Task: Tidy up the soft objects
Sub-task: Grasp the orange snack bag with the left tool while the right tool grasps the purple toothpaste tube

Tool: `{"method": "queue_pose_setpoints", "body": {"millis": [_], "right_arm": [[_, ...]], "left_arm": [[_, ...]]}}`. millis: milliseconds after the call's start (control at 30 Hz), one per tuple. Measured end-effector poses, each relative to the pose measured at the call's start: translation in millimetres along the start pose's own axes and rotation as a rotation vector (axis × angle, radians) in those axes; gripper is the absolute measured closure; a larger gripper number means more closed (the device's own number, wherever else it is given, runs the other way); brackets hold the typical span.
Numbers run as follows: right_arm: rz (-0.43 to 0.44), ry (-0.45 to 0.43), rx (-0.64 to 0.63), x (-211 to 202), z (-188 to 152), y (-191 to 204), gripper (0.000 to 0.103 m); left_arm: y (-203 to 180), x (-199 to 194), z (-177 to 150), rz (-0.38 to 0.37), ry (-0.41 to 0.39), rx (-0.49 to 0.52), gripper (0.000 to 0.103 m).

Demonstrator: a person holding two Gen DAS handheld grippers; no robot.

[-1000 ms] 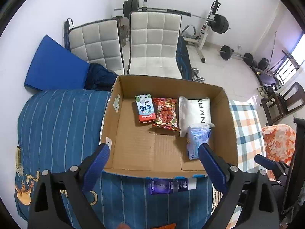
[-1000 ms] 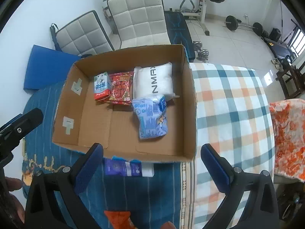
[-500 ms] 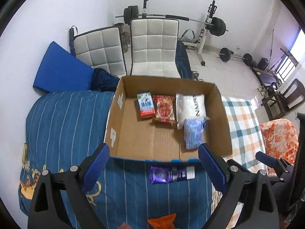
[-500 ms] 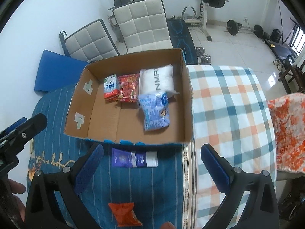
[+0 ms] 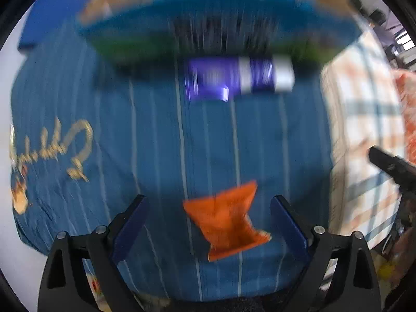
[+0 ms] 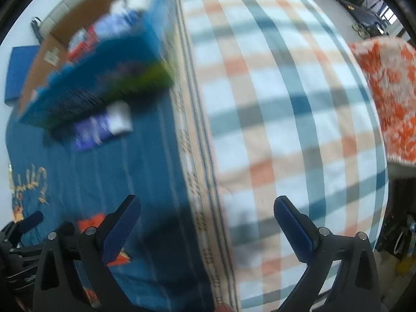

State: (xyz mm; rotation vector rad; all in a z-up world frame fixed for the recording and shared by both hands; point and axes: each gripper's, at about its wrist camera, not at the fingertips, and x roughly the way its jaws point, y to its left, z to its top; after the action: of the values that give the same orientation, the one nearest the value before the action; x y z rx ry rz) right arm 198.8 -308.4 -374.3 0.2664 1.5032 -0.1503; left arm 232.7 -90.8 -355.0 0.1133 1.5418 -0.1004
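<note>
Both views are smearing with blur, but the left hand-held gripper (image 5: 208, 223) is hanging over the blue striped bed (image 5: 130, 143) with its jaws spread wide, an orange packet (image 5: 226, 221) lying between them low in the frame, not touching either. A purple-and-white pack (image 5: 239, 78) is lying higher up, just below the box (image 5: 221, 20). The right hand-held gripper (image 6: 208, 223) is also spread, holding nothing, over the checked blanket (image 6: 286, 104).
</note>
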Motion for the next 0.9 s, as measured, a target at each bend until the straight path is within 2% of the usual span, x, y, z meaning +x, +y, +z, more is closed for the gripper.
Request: {"method": "queue_pose_setpoints", "body": {"millis": [133, 267, 333, 433, 467, 533, 600, 733, 833, 900], "right_arm": [[-0.015, 0.039, 0.003, 19.4, -13.1, -10.2, 0.000], [-0.012, 0.057, -0.012, 28.6, -18.3, -10.0, 0.000], [0.005, 0.063, -0.032, 31.0, -18.2, -6.2, 0.000], [0.065, 0.052, -0.081, 30.9, -11.8, 8.3, 0.000], [0.093, 0.044, -0.099, 30.1, -8.6, 14.6, 0.000], [0.148, 0.028, -0.132, 30.2, 0.5, 28.6, 0.000], [0.200, 0.018, -0.147, 33.5, 13.0, 41.7, 0.000], [0.302, -0.002, -0.148, 45.9, 43.5, 71.3, 0.000], [0.336, -0.022, -0.152, 63.4, 66.8, 92.5, 0.007], [0.344, -0.019, -0.154, 71.1, 78.2, 108.8, 0.016]], "left_arm": [[-5.1, 51.2, -25.0, 0.009, 0.135, -0.009, 0.008], [-11.2, 78.0, -37.7, -0.016, 0.203, -0.020, 0.008], [-15.0, 91.7, -41.5, -0.052, 0.244, -0.031, 0.008], [-17.2, 106.9, -44.3, -0.115, 0.284, -0.056, 0.031], [-16.4, 108.4, -45.4, -0.123, 0.276, -0.067, 0.041], [-13.1, 104.8, -45.8, -0.114, 0.241, -0.077, 0.054], [-3.9, 96.1, -43.7, -0.124, 0.192, -0.105, 0.054], [20.6, 84.8, -34.6, -0.091, 0.127, -0.159, 0.054], [44.0, 83.1, -27.1, -0.065, 0.106, -0.215, 0.054], [56.9, 82.5, -24.2, -0.042, 0.094, -0.244, 0.054]]}}
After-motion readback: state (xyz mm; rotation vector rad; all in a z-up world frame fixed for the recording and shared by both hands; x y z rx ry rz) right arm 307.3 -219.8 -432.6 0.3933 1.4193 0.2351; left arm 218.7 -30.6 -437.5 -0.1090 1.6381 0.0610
